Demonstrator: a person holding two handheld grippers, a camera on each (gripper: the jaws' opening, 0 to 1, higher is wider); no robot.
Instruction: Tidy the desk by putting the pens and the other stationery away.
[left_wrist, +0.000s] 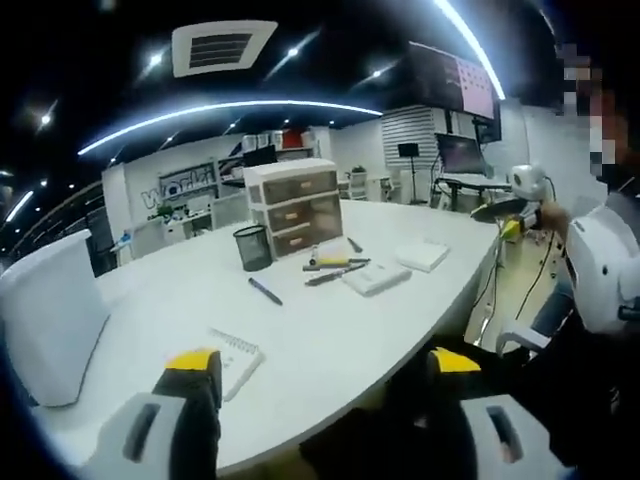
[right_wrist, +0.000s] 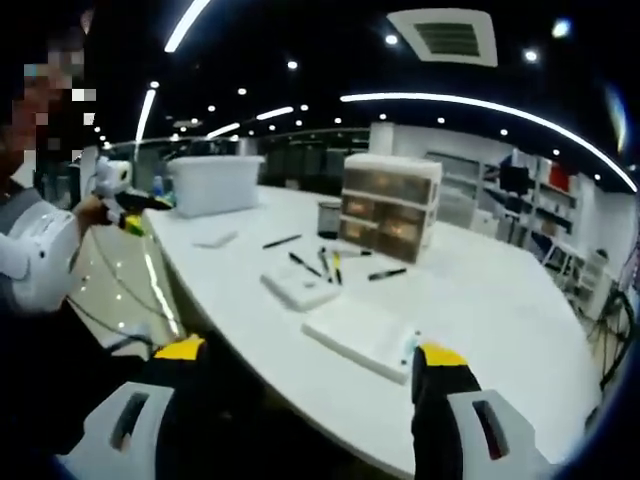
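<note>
I hold both claws back from the curved white desk (left_wrist: 330, 330), each with its yellow-tipped jaws spread apart and gripping nothing: my left gripper (left_wrist: 325, 365) rises over the near edge, my right gripper (right_wrist: 312, 355) hangs off the desk's rim. Nothing is picked up yet, so I judge this the opening step, choosing a first item. The pens lie scattered: a dark blue pen (left_wrist: 265, 291) alone near a black mesh pen cup (left_wrist: 253, 247), a yellow marker (left_wrist: 335, 260) and dark pens beside a white drawer cabinet with brown translucent drawers (left_wrist: 295, 207). A spiral-bound white notepad (left_wrist: 235, 357) sits just ahead of my left jaws. Next I should reach forward, close on the blue pen lengthwise and carry it to the cup.
</note>
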